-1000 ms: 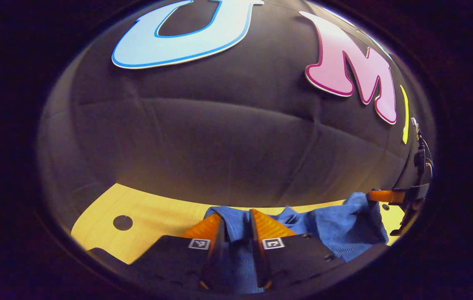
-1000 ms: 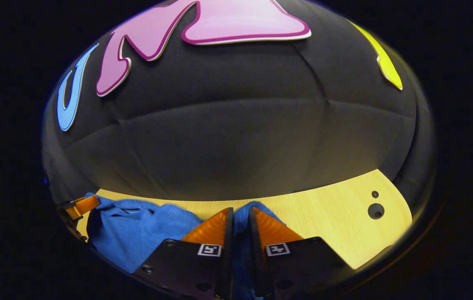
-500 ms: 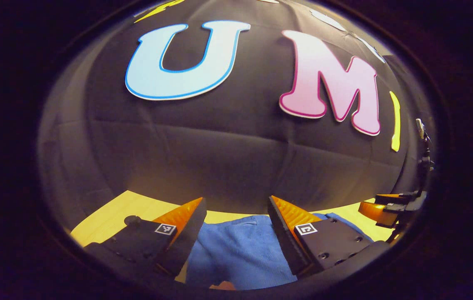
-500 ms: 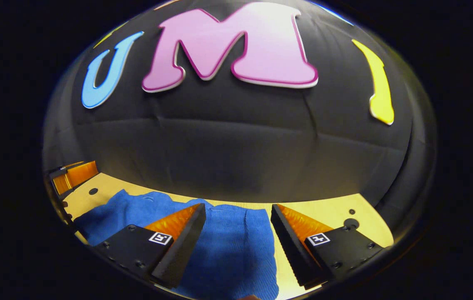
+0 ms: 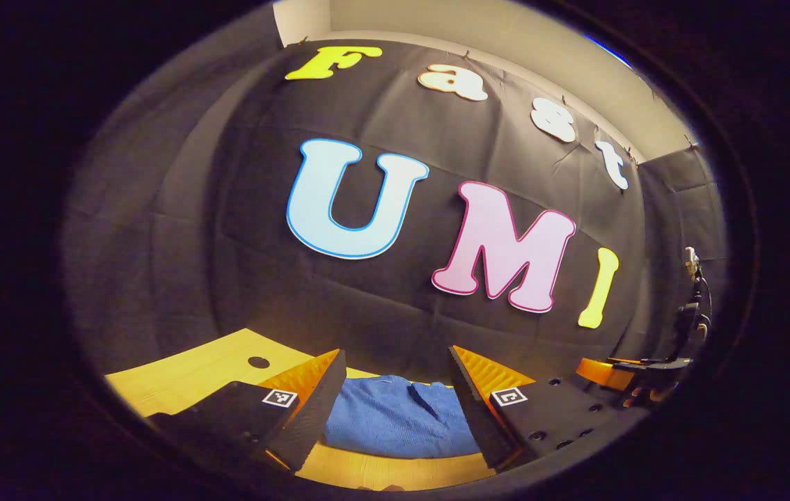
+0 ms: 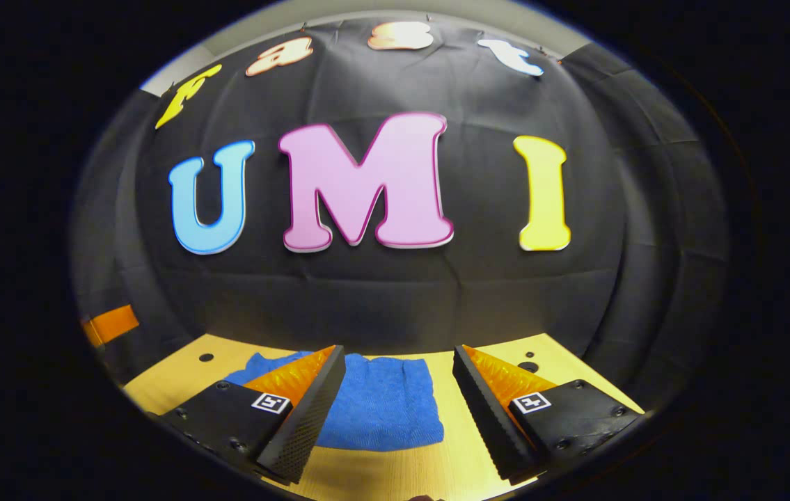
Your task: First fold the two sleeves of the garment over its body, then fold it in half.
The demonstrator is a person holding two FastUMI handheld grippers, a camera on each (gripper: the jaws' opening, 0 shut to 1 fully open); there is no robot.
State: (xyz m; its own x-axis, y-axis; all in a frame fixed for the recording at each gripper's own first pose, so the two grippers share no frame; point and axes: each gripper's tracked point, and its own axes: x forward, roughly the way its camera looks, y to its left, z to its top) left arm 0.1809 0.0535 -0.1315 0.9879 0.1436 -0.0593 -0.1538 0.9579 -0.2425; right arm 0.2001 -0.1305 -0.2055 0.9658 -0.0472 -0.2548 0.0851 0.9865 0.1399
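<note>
A blue knitted garment lies folded in a compact bundle on the wooden table, close to the booth's back wall. My left gripper hangs open above and in front of it, nothing between its fingers. In the right gripper view the same blue garment lies flat, its right edge straight. My right gripper stands open over it, clear of the cloth. At the far right of the left gripper view the right gripper also shows.
The wooden table carries small round holes near its back corners. The black cloth wall rises just behind the garment. A cable and small fitting hang at the right of the left gripper view.
Both grippers were shut on the blue garment a second ago. They have opened, let the cloth drop onto the table, and lifted up and back from it.
</note>
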